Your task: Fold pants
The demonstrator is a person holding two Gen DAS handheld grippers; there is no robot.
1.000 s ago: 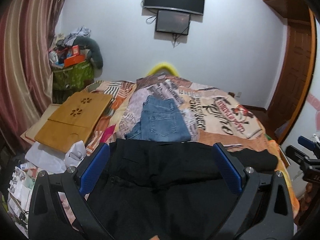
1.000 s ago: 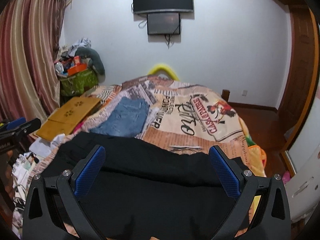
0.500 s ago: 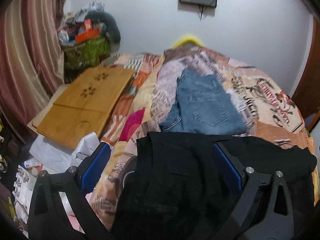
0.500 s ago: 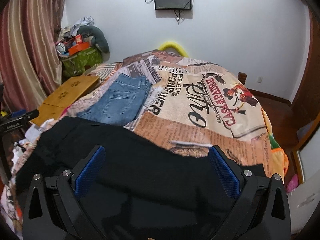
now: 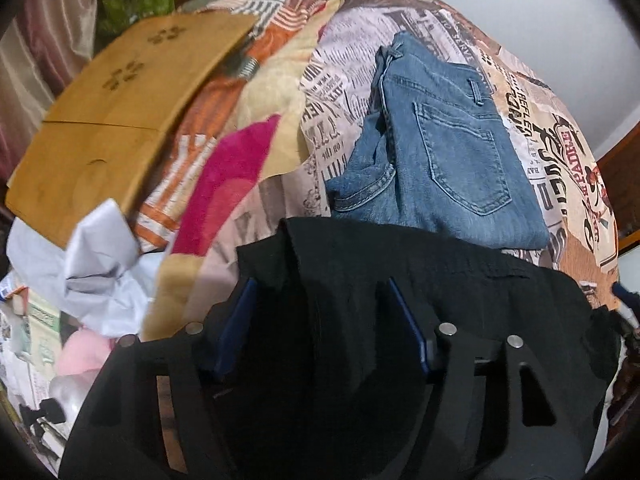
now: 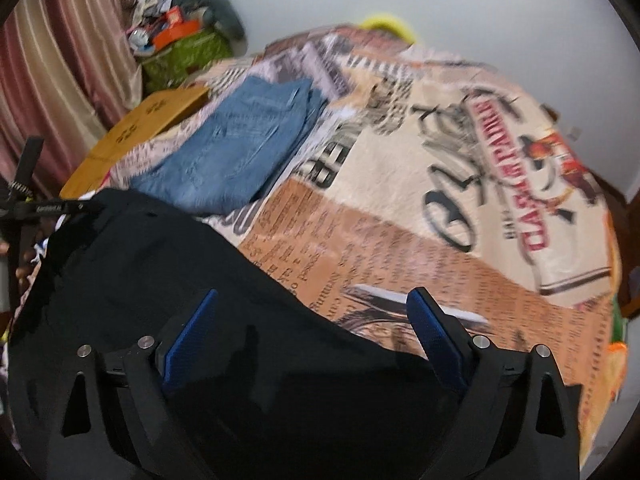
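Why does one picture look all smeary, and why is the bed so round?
Right wrist view: smeared by motion, so the lettering on the blanket and the blue jeans look soft. Left wrist view: sharper, jeans stitching clear, white paper a bit blurred. Both views: fisheye bends the bed, corners dark.

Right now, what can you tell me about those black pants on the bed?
The black pants are dark, matte cloth, spread flat but rumpled across the near edge of the printed bedspread, just in front of folded blue jeans. Both grippers hang over them, jaws closing: the left gripper at one end, the right gripper by their far edge.
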